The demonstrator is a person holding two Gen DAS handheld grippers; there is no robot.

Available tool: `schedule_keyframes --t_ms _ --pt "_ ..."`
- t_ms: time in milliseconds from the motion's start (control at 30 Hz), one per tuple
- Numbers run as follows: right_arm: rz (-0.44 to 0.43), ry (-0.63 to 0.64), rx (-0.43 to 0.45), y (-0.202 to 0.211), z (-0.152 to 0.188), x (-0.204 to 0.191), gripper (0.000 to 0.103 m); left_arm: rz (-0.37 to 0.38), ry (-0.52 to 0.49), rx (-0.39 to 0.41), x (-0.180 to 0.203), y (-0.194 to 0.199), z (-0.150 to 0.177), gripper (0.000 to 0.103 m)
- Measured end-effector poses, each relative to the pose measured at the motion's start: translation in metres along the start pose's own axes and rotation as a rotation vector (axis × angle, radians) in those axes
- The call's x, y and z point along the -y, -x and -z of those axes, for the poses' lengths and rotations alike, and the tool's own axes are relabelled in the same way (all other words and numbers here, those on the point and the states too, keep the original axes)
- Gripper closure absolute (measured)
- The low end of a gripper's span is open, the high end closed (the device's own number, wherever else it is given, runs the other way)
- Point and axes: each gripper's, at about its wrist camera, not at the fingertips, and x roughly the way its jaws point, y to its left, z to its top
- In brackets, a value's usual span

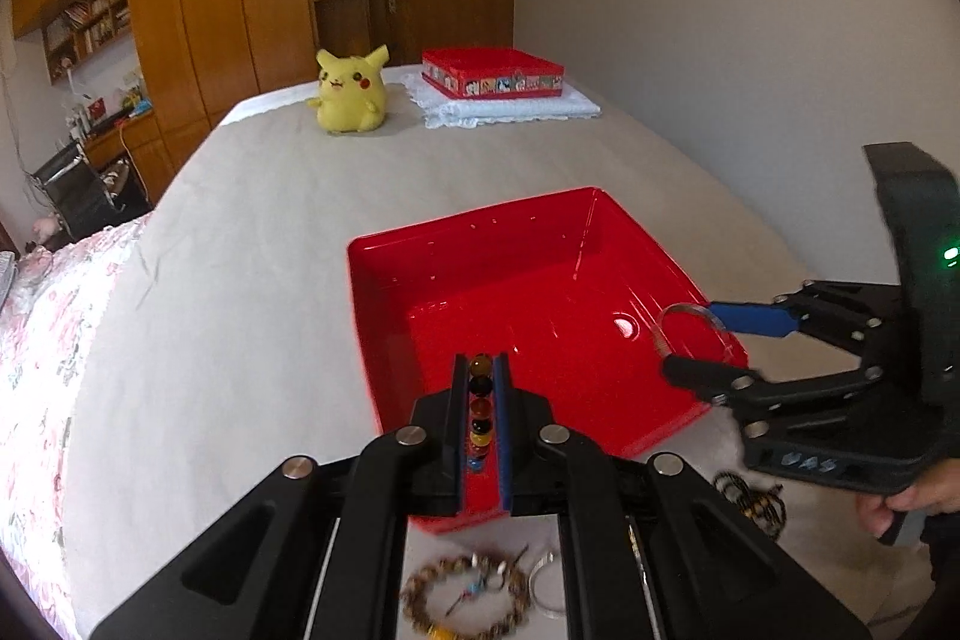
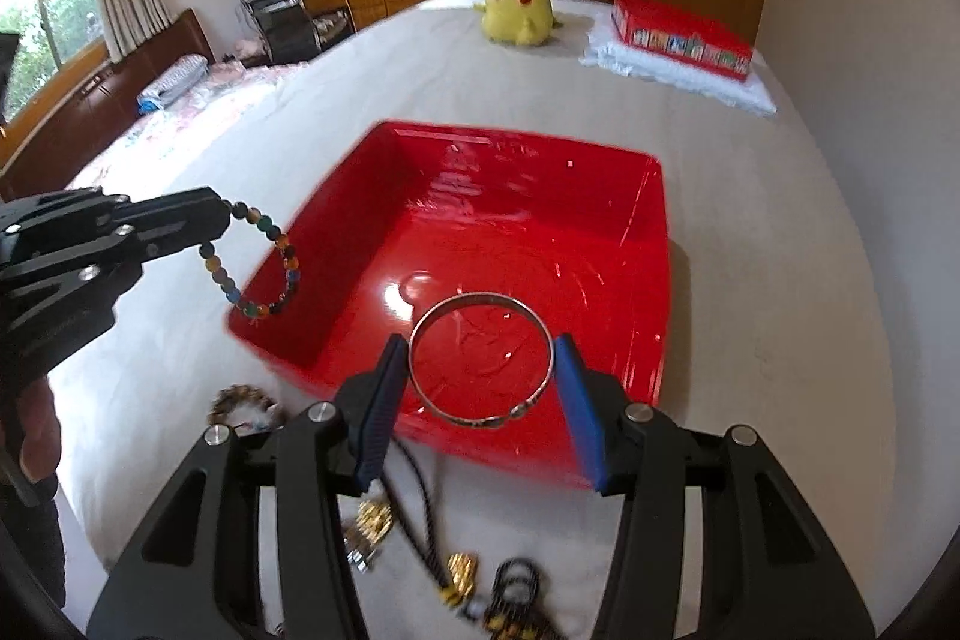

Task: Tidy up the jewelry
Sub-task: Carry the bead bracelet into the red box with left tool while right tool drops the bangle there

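Note:
A red plastic tray [image 1: 384, 292] [image 2: 654, 244] lies open on the bed. My left gripper [image 1: 480, 370] [image 2: 219, 220] is shut on a multicoloured bead bracelet [image 1: 480, 418] [image 2: 264, 268], which hangs over the tray's near left corner. My right gripper [image 2: 483, 361] [image 1: 690, 337] is shut on a silver bangle [image 2: 480, 358] [image 1: 684, 325], held flat just above the tray's near edge. Loose jewelry lies on the sheet in front of the tray: a brown bead bracelet [image 1: 462, 592] [image 2: 240, 400], a silver ring [image 1: 546, 580] and black-and-gold cord pieces [image 2: 462, 574] [image 1: 753, 502].
A yellow plush toy [image 1: 351, 91] [image 2: 519, 4] and a red printed box [image 1: 492, 73] [image 2: 681, 31] on a white cloth [image 1: 510, 106] sit at the bed's far end. A wall runs along the right; a floral blanket [image 1: 42, 316] lies left.

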Motion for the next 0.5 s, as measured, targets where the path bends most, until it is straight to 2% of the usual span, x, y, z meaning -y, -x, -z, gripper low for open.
schedule_keyframes --t_ms 200,333,500 --pt "0.021 -0.001 -0.093 -0.054 -0.008 0.008 0.055 0.019 0.002 -0.069 0.005 -0.053 -0.005 0.096" --pt "0.049 0.020 -0.135 -0.074 -0.012 0.006 0.055 0.027 0.011 -0.120 0.005 -0.086 -0.001 0.096" --pt "0.105 0.073 -0.217 -0.098 -0.016 0.002 0.055 0.024 0.012 -0.156 0.003 -0.104 0.005 0.096"
